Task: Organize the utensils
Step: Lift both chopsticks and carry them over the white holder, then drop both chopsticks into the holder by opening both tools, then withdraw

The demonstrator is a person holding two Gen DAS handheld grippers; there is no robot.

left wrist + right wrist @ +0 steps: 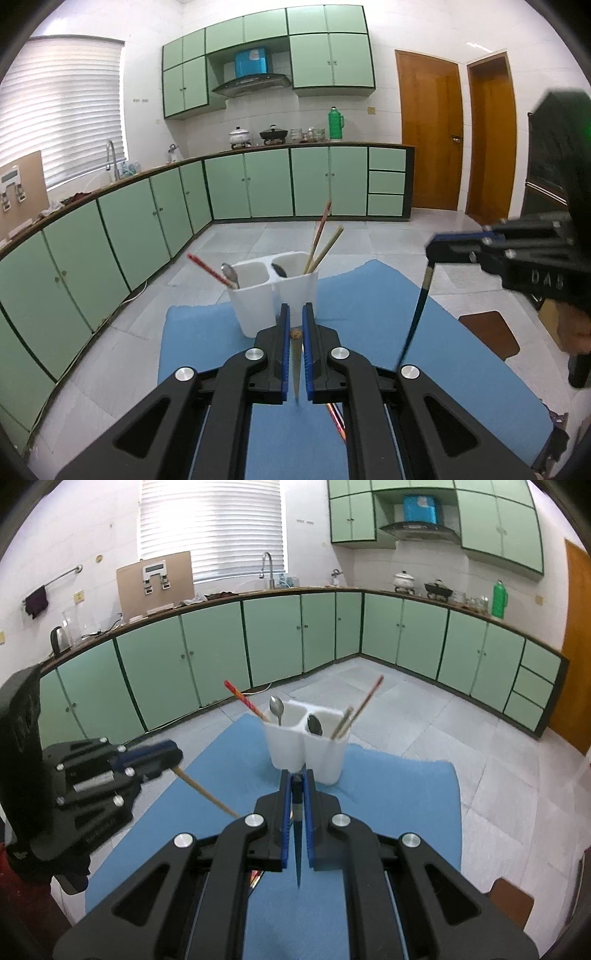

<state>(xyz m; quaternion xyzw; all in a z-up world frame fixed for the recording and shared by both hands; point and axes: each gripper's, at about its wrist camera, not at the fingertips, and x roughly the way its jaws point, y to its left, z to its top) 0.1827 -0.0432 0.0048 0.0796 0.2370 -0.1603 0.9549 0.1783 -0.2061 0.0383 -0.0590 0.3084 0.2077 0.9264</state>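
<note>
A white two-compartment utensil holder (275,295) (308,746) stands on a blue mat (443,332) (388,805). It holds two spoons, a red chopstick (207,267) in the left cup and chopsticks (323,240) in the right cup. My left gripper (296,314) is shut on a wooden chopstick (296,365), just in front of the holder; it also shows in the right wrist view (207,794). My right gripper (296,779) is shut on a dark blue chopstick (297,845), seen hanging point-down in the left wrist view (415,317).
A red chopstick (336,421) lies on the mat under my left gripper. Green cabinets (147,221) run along the walls, with tiled floor between. A brown stool (491,332) stands at the mat's right. Two wooden doors (428,133) are at the far right.
</note>
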